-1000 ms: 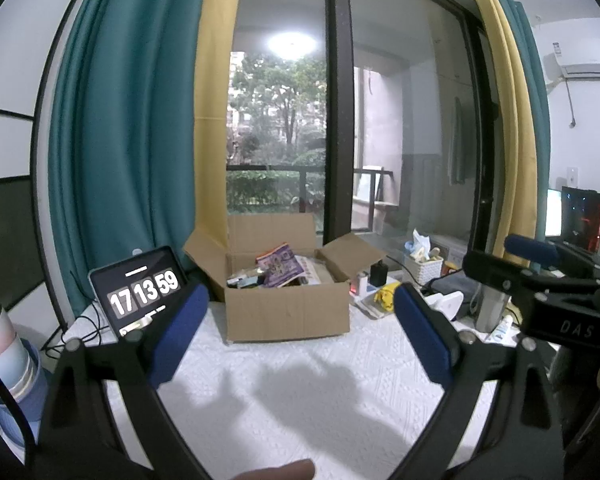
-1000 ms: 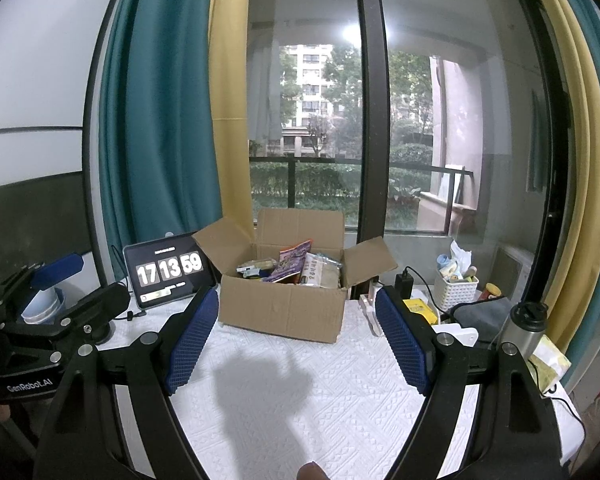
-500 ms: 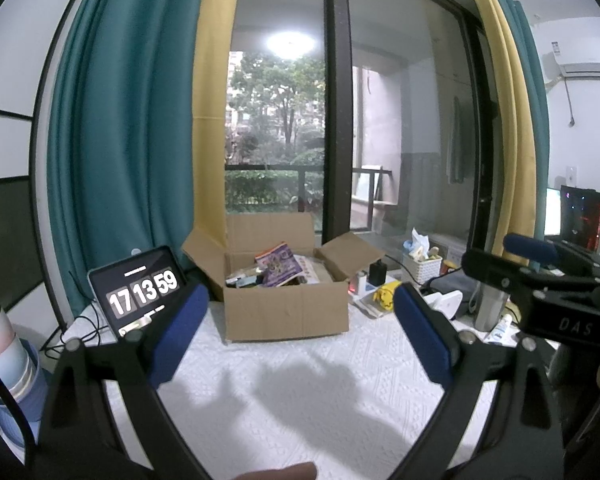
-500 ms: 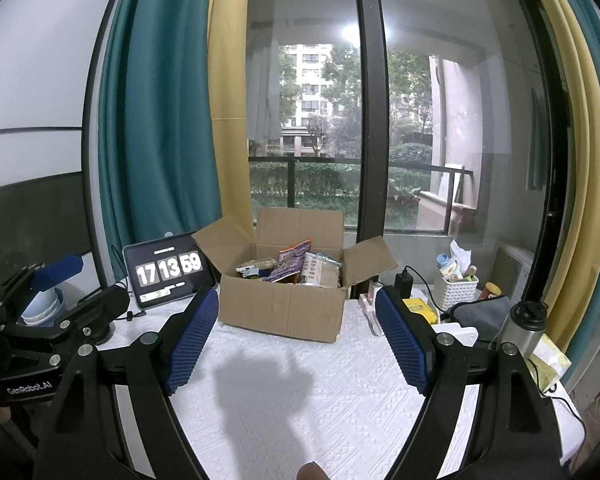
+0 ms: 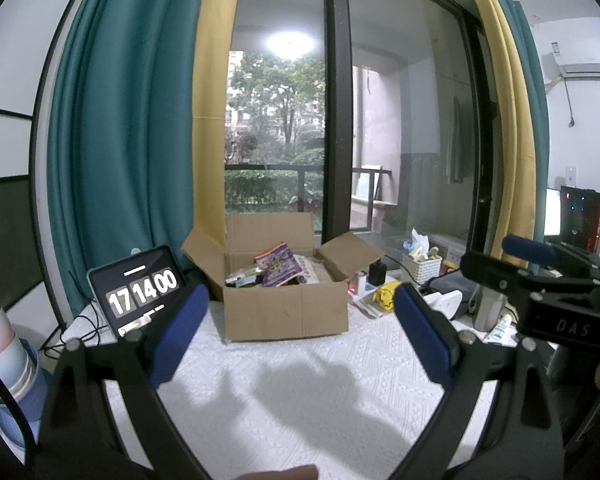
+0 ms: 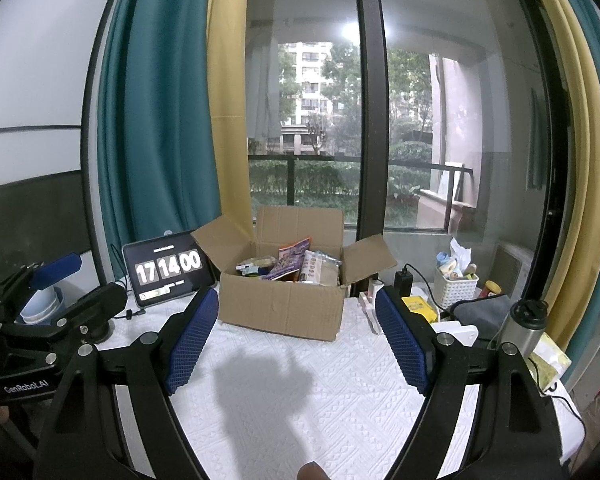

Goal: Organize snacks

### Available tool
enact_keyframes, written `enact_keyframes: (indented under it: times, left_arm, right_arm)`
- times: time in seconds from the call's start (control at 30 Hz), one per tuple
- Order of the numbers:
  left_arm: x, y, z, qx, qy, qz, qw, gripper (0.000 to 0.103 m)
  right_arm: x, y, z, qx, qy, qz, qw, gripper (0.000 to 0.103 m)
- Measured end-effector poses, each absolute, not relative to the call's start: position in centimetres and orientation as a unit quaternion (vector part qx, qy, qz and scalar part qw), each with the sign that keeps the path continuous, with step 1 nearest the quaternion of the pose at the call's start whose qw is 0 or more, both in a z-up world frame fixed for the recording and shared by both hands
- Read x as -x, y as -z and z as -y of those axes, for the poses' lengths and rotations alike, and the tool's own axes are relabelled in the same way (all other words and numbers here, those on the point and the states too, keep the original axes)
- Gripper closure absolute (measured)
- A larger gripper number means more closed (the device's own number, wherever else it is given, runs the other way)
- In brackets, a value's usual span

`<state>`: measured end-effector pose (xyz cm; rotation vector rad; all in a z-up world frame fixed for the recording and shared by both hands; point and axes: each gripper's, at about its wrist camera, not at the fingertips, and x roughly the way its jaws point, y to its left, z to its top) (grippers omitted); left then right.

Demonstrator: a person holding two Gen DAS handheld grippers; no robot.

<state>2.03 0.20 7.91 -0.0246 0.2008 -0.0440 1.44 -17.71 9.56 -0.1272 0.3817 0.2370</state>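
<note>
An open cardboard box (image 5: pixel 286 312) stands at the far side of the white table (image 5: pixel 300 392), also in the right wrist view (image 6: pixel 280 308). Snack packets fill it, among them a purple one (image 5: pixel 278 270) and a beige one (image 6: pixel 314 270). My left gripper (image 5: pixel 300 332) is open and empty, held above the table short of the box. My right gripper (image 6: pixel 296 336) is open and empty too, also short of the box. Each gripper shows at the edge of the other's view.
A tablet clock (image 5: pixel 140 290) leans left of the box. Stacked bowls (image 5: pixel 4 364) sit at the far left. Right of the box are a charger (image 6: pixel 404 280), a yellow packet (image 6: pixel 420 306), a white basket (image 6: pixel 456 286) and a steel flask (image 6: pixel 524 322).
The clock has changed from 17:13:59 to 17:14:00. Both grippers stay open and nearly still.
</note>
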Motion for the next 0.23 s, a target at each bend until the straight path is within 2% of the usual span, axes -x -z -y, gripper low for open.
enact_keyframes:
  times: [0.23]
  left_arm:
    - [-2.32,-7.38,0.14,0.002,0.032,-0.101,0.994,0.008]
  right_arm:
    - [-1.57,-9.27,17.86,0.059,-0.116,-0.192,0.973,0.020]
